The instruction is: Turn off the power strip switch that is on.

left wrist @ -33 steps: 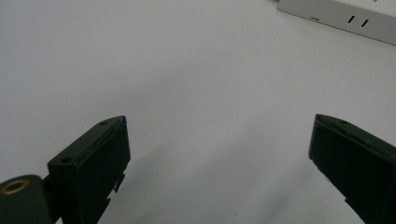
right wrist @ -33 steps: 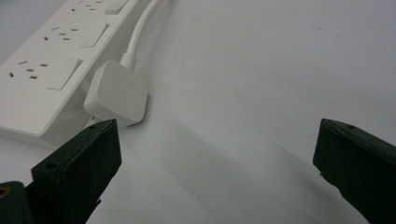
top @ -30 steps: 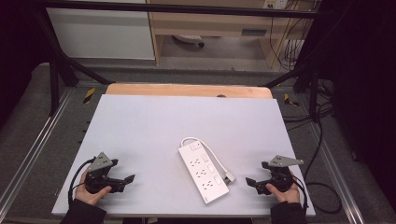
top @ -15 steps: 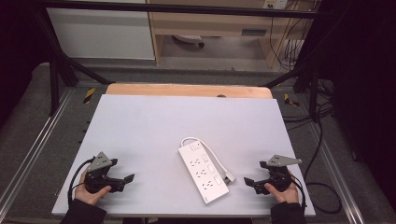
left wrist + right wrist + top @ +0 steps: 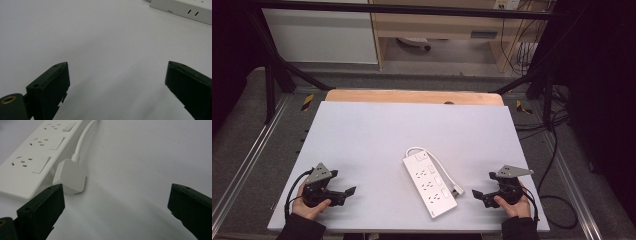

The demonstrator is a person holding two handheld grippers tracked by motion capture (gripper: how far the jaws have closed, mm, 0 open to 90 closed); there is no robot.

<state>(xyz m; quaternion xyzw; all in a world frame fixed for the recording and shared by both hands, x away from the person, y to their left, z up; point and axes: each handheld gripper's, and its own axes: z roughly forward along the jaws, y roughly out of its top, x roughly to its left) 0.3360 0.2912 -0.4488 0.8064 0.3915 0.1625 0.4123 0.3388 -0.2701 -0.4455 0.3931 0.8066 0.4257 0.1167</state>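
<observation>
With my right gripper [image 5: 478, 194] eased a touch closer to the white power strip [image 5: 430, 180] since a moment ago, its jaws spread wide just beside the strip's plug [image 5: 69, 176], and my left gripper [image 5: 348, 191] hanging open well apart, I judge the grab not yet begun.

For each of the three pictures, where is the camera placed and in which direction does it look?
High view: above the near edge, facing forward and down on the table; both hands and grippers show.
Left gripper view: low on the left gripper, jaws apart.
Right gripper view: on the right gripper, facing the plug.
All share the power strip.
</observation>
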